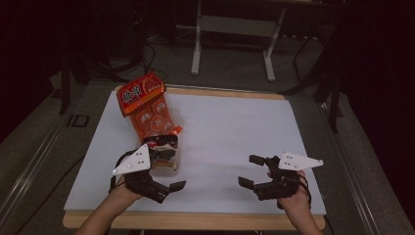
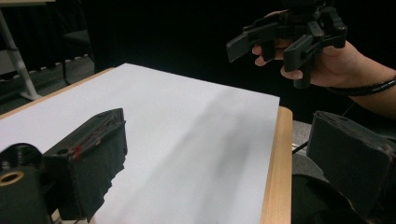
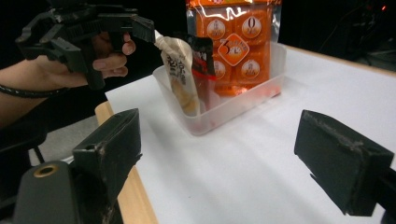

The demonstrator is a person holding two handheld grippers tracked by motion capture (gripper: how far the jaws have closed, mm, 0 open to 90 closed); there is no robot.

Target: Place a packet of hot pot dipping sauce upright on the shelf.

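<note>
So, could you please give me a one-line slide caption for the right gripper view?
Open right gripper faces a clear tub holding an orange snack pack, left gripper alongside.

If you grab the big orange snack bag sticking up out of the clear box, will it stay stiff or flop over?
The orange snack bag looks like thin shiny plastic, so it would probably crinkle and bend. It seems to hold several small packs, so it is likely light, and they may shift inside. It stands tall, leaning in the clear box, so a push could tip it.
</note>
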